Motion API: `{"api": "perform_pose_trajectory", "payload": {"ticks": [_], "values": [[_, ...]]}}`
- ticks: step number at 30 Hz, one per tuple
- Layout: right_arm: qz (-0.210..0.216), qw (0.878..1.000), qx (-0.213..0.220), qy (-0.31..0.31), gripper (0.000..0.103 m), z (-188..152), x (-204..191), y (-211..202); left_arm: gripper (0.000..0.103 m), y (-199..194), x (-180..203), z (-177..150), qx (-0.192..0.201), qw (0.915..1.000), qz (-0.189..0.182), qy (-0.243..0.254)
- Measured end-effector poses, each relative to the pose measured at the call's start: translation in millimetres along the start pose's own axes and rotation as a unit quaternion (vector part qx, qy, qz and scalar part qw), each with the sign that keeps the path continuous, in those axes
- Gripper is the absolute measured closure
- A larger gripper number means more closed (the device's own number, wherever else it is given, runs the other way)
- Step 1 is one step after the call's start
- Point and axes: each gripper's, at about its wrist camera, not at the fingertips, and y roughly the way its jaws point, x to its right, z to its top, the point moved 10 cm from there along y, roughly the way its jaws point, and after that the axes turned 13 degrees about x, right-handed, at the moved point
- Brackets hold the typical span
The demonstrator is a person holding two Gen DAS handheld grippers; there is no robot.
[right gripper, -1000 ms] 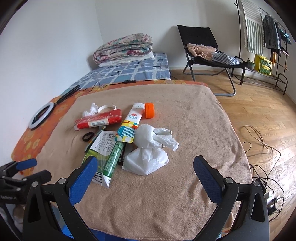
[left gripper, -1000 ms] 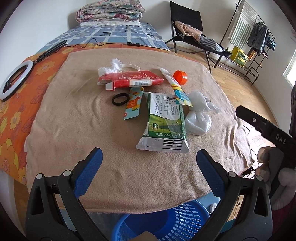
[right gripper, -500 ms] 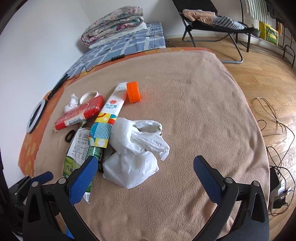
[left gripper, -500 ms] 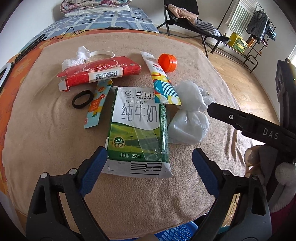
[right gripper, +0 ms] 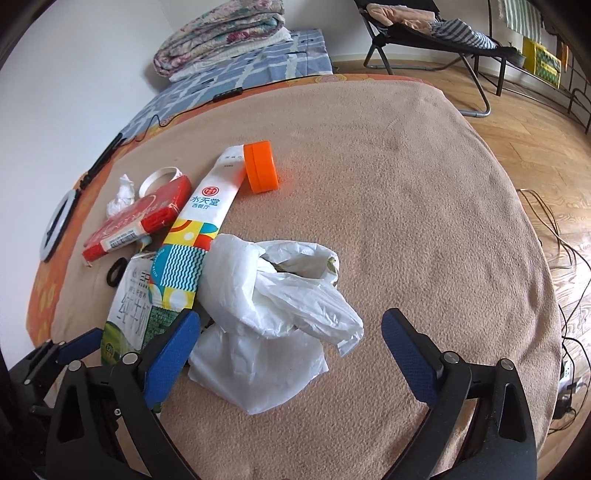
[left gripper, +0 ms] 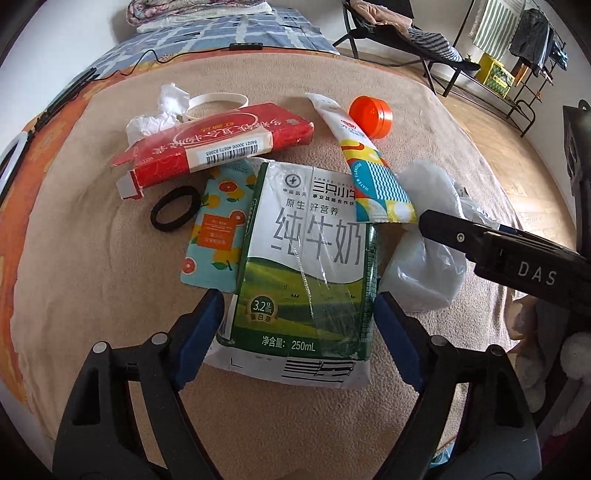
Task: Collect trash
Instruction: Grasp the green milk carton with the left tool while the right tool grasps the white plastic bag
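Trash lies on a beige blanket [left gripper: 92,280]. A flattened green and white milk carton [left gripper: 306,266] lies between the open jaws of my left gripper [left gripper: 299,328], its near end level with the blue pads. A white plastic bag [right gripper: 269,317] lies between the open jaws of my right gripper [right gripper: 291,350]; the bag also shows in the left wrist view [left gripper: 428,251]. Around them lie a red carton [left gripper: 218,144], a colourful tube [left gripper: 365,162] with an orange cap [left gripper: 371,115], a fruit-print sachet [left gripper: 218,229], a black hair tie [left gripper: 173,208] and crumpled tissue [left gripper: 159,114].
The blanket covers an orange flowered sheet [left gripper: 14,206] on a bed. A ring light [right gripper: 61,218] and a cable [left gripper: 147,59] lie at the far left. A folded quilt [right gripper: 221,33] lies at the bed's far end. A folding chair [right gripper: 436,33] stands on the wood floor.
Both grippers have moved forward and down toward the trash. The left jaws now flank the milk carton and the right jaws flank the plastic bag. The blue basket has dropped out of view.
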Motion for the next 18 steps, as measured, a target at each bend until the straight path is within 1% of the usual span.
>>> {"api": "perform_pose_trajectory", "payload": {"ticks": [1,2,4,5,6,7,8,9,11,12,13,14,15,17,18], "values": [[0.001,1.0,-0.004,-0.001,0.016,0,-1,3,0.02,1,1,1,0.001,1.0,-0.004,-0.004],[0.001,1.0,-0.008,-0.001,0.018,-1,-1,5,0.022,0,2,2,0.003,1.0,-0.008,-0.004],[0.002,1.0,-0.012,0.0,0.019,-3,-2,8,0.029,-3,4,3,0.007,0.9999,-0.013,-0.001],[0.003,1.0,-0.013,0.0,0.025,-3,-3,8,0.041,-5,6,3,0.01,0.9998,-0.015,0.001],[0.006,1.0,-0.015,0.0,0.028,-4,-5,8,0.059,-8,5,4,0.013,0.9998,-0.011,0.002],[0.011,1.0,-0.017,0.0,0.035,-4,-6,8,0.06,-11,4,5,0.016,0.9998,-0.013,0.0],[0.016,1.0,-0.019,0.001,0.042,-6,-8,8,0.066,-13,2,5,0.015,0.9997,-0.018,-0.003],[0.02,1.0,-0.02,0.001,0.046,-6,-9,7,0.07,-14,0,5,0.016,0.9996,-0.022,-0.007],[0.023,1.0,-0.019,0.001,0.054,-7,-10,5,0.075,-18,-5,6,0.023,0.9997,-0.012,-0.005],[0.024,1.0,-0.019,0.001,0.058,-8,-11,5,0.075,-20,-6,6,0.028,0.9996,-0.002,0.001],[0.026,0.999,-0.02,0.003,0.062,-9,-11,4,0.074,-22,-7,7,0.032,0.9994,0.007,0.005],[0.028,0.999,-0.019,0.007,0.062,-10,-11,3,0.06,-22,-7,7,0.03,0.9995,0.008,0.004],[0.029,0.999,-0.019,0.012,0.062,-10,-12,1,0.035,-21,-5,6,0.027,0.9996,0.005,0.001],[0.027,0.999,-0.016,0.015,0.065,-10,-11,-1,0.013,-22,-1,11,0.039,0.9992,0.008,0.0],[0.022,1.0,-0.014,0.014,0.066,-10,-11,-3,0.01,-22,1,13,0.043,0.999,0.012,0.002]]}}
